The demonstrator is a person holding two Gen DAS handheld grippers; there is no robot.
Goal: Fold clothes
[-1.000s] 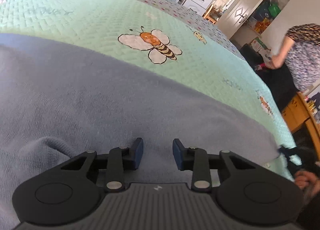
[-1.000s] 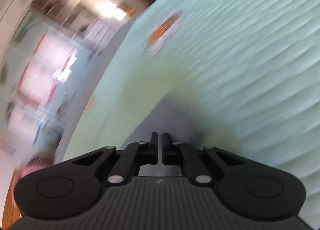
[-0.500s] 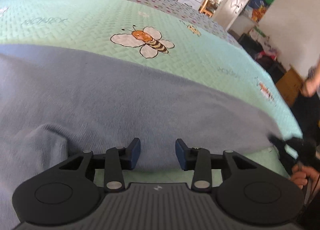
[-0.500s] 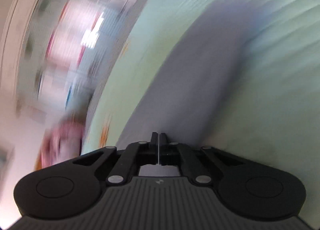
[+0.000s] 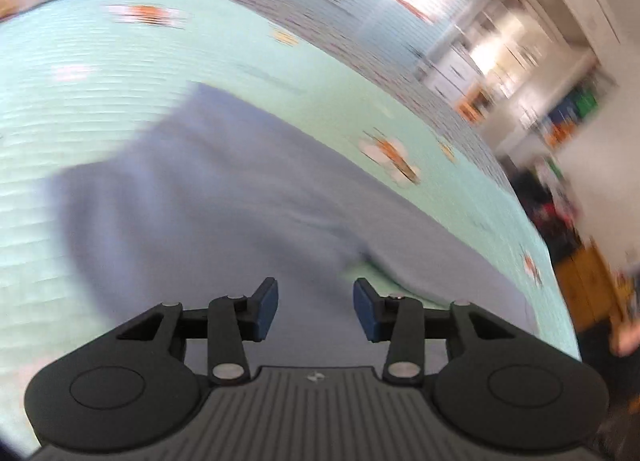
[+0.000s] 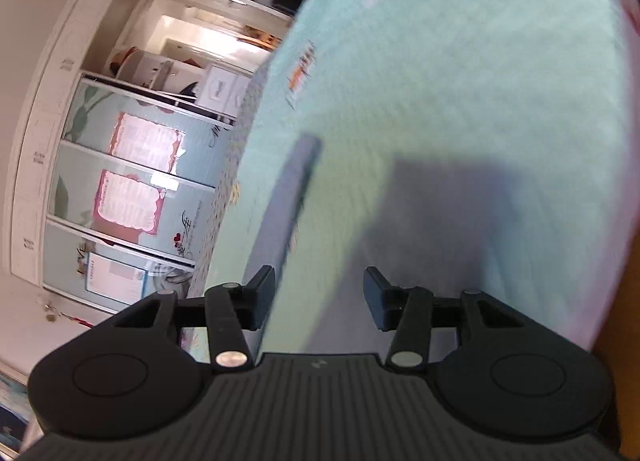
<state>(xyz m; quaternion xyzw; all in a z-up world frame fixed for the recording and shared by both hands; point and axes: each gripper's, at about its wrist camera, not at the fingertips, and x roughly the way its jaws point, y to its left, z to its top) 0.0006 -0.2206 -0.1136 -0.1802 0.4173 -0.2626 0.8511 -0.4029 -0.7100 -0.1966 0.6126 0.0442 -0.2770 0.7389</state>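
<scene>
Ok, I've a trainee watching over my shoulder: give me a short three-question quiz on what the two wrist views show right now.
1. True or false: the left gripper is clamped on the blue garment.
2. What does the blue garment lie on? A) a wooden floor B) a mint green bedspread with bee pictures C) a glass table
3. Fill in: in the right wrist view, nothing is pinched between the pads of the right gripper, and its jaws are ____.

Key
1. False: its jaws are opening and the cloth lies below them, ungripped.
2. B, the bedspread.
3. Opening.
</scene>
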